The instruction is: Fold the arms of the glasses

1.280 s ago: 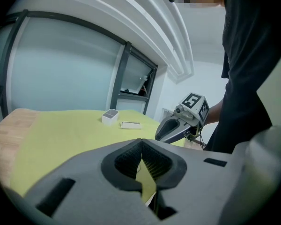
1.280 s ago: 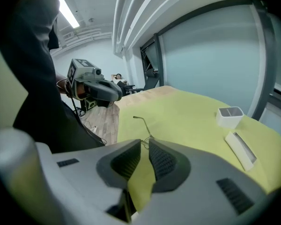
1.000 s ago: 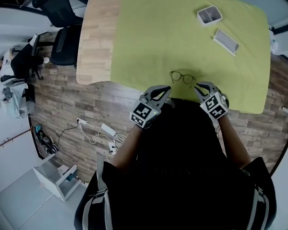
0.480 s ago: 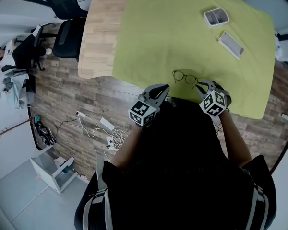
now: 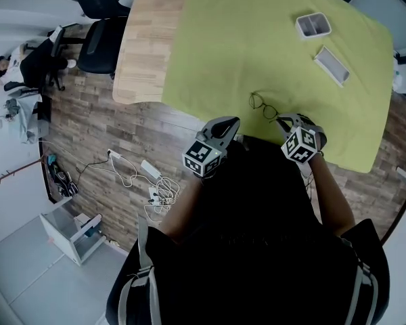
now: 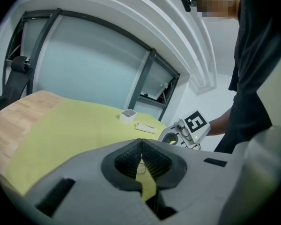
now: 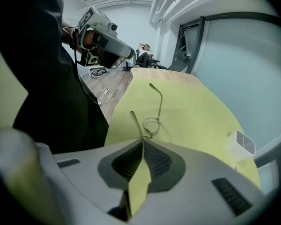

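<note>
Surface: green cloth (image 5: pixel 257 39) on wood table (image 5: pixel 145 46) | left tongs (image 6: pixel 141 142) pressed together | right tongs (image 7: pixel 143 142) pinching glasses (image 7: pixel 152 123) arm

Bright, even indoor light, strong fisheye bending at edges, close foreground blurred.

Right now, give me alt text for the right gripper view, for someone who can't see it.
The right gripper has its jaws closed on one arm of thin wire-rimmed glasses, whose lenses and other arm stand out over a yellow-green tablecloth. The left gripper hovers at upper left, and a small white box sits at the right edge.
</note>
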Available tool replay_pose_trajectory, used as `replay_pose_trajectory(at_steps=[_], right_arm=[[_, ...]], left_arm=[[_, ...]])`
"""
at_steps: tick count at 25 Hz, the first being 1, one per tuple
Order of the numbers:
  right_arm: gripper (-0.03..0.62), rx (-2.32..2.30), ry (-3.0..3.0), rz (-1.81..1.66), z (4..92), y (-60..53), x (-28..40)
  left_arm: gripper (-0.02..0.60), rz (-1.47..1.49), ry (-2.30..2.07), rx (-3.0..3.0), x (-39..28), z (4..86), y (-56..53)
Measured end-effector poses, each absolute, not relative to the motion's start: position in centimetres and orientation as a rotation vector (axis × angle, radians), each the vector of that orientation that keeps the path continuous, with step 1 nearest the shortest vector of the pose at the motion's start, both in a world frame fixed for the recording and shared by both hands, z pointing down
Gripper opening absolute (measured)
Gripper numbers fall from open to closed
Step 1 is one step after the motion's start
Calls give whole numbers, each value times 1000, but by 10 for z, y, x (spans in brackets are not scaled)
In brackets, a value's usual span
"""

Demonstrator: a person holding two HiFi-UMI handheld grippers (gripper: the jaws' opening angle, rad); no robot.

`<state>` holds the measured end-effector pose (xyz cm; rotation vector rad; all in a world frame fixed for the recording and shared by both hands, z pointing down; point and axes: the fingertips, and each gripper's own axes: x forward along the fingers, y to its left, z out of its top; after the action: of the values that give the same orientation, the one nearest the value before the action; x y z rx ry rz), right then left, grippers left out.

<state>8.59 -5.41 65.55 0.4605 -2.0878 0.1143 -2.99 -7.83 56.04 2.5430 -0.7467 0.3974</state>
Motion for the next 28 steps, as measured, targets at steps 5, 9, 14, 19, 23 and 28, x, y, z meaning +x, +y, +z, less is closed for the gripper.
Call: replay_pose_trajectory(at_steps=[5, 9, 14, 19, 23, 28], right_arm=[[34, 420, -2083, 78, 659, -59, 75], [34, 370, -2072, 22, 660, -64, 64], [34, 280, -2039, -85, 665, -68, 58], [34, 251, -2038, -86, 668, -71, 51], [34, 251, -2036, -86, 671, -72, 45], [34, 221, -2014, -113, 679, -74, 36]], left_arm=[[18, 397, -757, 2528, -35, 563, -68], [18, 412, -788, 2524, -46, 561, -61], [18, 422, -801, 2506, -53, 562, -57], [18, 428, -791, 2523, -52, 562, -54], [18, 427, -784, 2528, -51, 562, -54], [18, 428, -787, 2519, -53, 564, -54]])
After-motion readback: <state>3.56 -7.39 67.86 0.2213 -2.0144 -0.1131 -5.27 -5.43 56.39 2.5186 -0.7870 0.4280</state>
